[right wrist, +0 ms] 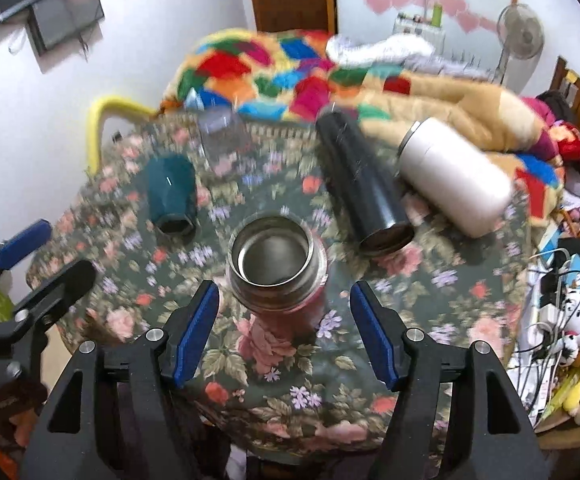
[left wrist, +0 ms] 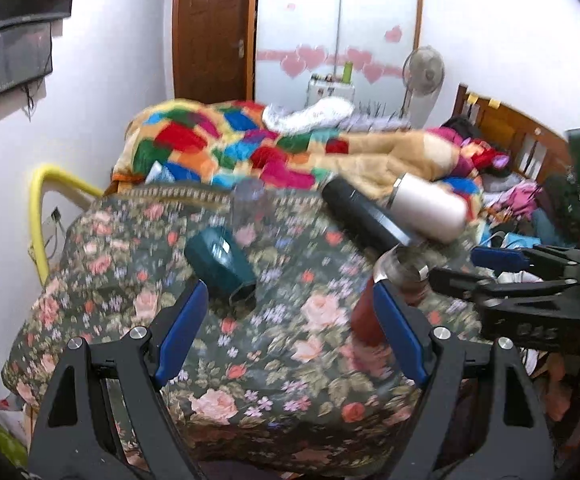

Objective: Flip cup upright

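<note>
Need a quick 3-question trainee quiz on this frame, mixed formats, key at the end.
1. True or false: the red flask with the steel mouth stands upright, opening up.
2. Which lies on its side nearest the white bottle? A) the teal cup B) the black flask C) the clear glass
3. Fill in: the right gripper is ____, holding nothing, and so is the left gripper.

Key: 1 true; 2 B; 3 open
</note>
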`<state>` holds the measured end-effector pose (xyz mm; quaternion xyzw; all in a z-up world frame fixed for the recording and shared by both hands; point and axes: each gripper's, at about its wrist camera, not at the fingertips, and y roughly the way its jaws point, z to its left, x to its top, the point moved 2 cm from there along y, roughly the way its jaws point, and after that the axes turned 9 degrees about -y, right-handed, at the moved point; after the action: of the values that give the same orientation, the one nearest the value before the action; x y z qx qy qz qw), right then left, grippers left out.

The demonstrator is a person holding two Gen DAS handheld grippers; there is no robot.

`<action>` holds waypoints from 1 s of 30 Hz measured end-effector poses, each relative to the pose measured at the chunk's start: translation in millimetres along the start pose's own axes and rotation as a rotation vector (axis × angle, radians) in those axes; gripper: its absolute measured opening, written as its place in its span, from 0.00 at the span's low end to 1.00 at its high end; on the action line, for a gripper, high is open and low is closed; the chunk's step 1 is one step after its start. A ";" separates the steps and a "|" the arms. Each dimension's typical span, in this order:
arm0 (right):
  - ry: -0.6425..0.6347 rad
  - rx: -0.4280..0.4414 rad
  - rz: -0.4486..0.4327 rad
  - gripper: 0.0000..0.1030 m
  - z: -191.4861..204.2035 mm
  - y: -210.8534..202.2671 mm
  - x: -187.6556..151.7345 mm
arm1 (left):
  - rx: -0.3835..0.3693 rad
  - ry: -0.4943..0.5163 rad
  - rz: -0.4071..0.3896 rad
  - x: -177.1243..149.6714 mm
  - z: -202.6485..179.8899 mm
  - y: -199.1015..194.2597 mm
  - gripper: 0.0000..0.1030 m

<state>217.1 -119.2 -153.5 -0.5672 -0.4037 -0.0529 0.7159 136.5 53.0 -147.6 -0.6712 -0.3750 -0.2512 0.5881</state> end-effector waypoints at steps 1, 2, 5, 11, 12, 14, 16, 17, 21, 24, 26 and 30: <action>0.003 -0.006 -0.034 0.63 -1.4 -14.0 1.4 | -0.014 0.002 -0.027 5.1 -4.7 -11.8 0.82; 0.004 -0.016 -0.077 0.63 -3.3 -31.2 3.4 | -0.026 0.005 -0.048 10.0 -7.8 -20.9 0.82; 0.009 -0.060 -0.227 0.63 -6.5 -89.6 6.7 | -0.064 0.018 -0.138 23.3 -21.1 -57.8 0.82; 0.007 -0.158 -0.502 0.65 4.7 -192.4 1.4 | -0.120 0.031 -0.335 40.8 -45.1 -133.4 0.86; 0.009 -0.171 -0.544 0.67 7.4 -206.6 -2.1 | -0.127 0.033 -0.362 41.4 -47.7 -144.0 0.87; 0.011 -0.198 -0.615 0.71 13.5 -228.6 -8.9 | -0.134 0.041 -0.414 40.2 -53.0 -164.9 0.90; 0.008 -0.225 -0.674 0.77 20.5 -245.7 -14.5 | -0.127 0.049 -0.463 37.6 -56.9 -183.0 0.95; 0.007 -0.237 -0.698 0.78 23.5 -251.9 -17.0 | -0.121 0.055 -0.482 35.7 -58.5 -190.5 0.96; 0.011 -0.268 -0.748 0.86 32.9 -259.8 -22.8 | -0.090 0.058 -0.510 27.4 -60.8 -206.2 1.00; 0.028 -0.290 -0.755 0.98 35.0 -258.5 -26.0 | -0.075 0.057 -0.515 21.2 -61.1 -211.1 1.00; 0.033 -0.301 -0.755 1.00 36.2 -258.0 -29.4 | -0.079 0.055 -0.510 18.2 -61.5 -213.8 1.00; 0.022 -0.298 -0.732 1.00 37.7 -257.3 -35.0 | -0.081 0.041 -0.506 14.1 -59.9 -218.8 1.00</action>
<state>36.8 -190.6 23.4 -0.4829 -0.5593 -0.3690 0.5638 -23.8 3.3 5.8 -0.5738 -0.5088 -0.4186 0.4866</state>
